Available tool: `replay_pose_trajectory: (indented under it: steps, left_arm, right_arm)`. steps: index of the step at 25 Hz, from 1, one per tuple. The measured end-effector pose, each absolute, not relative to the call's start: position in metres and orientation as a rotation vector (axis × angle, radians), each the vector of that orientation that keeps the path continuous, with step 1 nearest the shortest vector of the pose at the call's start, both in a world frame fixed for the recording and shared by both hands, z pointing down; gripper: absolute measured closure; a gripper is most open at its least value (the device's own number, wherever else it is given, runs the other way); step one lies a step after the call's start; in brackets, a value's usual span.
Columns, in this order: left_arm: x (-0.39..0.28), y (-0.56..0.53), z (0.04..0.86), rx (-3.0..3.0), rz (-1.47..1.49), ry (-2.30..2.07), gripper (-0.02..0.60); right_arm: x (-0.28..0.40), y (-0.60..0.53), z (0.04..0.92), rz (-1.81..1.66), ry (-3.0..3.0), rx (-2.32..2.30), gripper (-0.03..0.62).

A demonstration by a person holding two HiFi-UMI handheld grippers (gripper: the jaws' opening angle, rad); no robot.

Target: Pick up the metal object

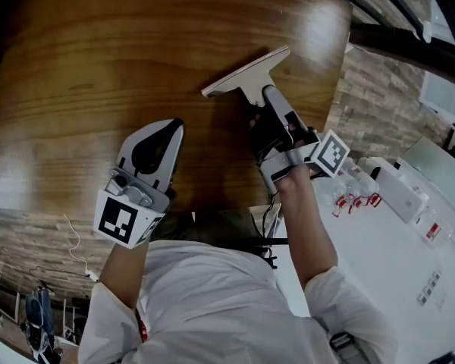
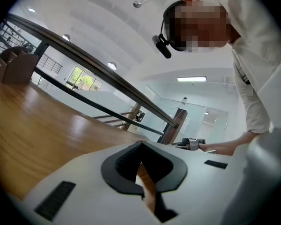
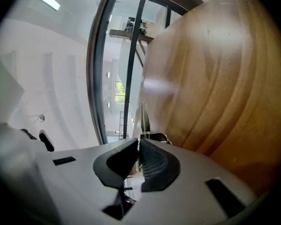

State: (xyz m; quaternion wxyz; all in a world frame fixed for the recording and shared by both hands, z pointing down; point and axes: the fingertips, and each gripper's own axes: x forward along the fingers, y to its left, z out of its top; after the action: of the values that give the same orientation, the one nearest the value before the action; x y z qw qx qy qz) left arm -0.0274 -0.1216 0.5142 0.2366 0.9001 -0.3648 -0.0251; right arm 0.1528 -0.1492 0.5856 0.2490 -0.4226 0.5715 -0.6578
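Wooden table (image 1: 98, 67) fills most of the head view. Left gripper (image 1: 176, 126) sits over it near the person, jaw tips together with nothing between them. Right gripper (image 1: 267, 94) has its jaws closed on the stem of the flat T-shaped metal object (image 1: 246, 73), near the table's right edge.

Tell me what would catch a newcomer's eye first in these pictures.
First comes the pale T-shaped metal object near the middle of the head view. The right claw pinches it by its stem, and the glossy wooden table fills the view behind it. Next is the left claw, shut and empty, at the lower left of the object.
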Motion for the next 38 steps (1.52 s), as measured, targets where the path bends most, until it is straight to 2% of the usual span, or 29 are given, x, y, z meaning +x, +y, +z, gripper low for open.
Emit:
replay_pose_trajectory:
  steps: [6,15,21,32,38]
  left_arm:
    - [-0.049,-0.121,0.466,2.470,-0.078,-0.971,0.571]
    - [-0.068,-0.106,0.309,2.653,-0.164,-0.988,0.571]
    - [-0.062,-0.081,0.222,2.737,-0.193,-1.130,0.571]
    - [-0.023,0.006,0.150,2.798,-0.100,-1.244,0.571]
    - [-0.009,0.057,0.157,2.784,-0.062,-1.253,0.571]
  right_arm:
    - [0.142,-0.140,0.506,-1.626,1.653,-1.144,0.565]
    - [0.132,-0.120,0.270,-0.894,2.185,-1.153,0.565]
    - [0.161,-0.070,0.175,-0.471,2.340,-1.252,0.566]
    - [0.199,0.033,0.109,0.183,2.502,-1.525,0.566]
    - [0.208,0.084,0.120,0.313,2.543,-1.578,0.566]
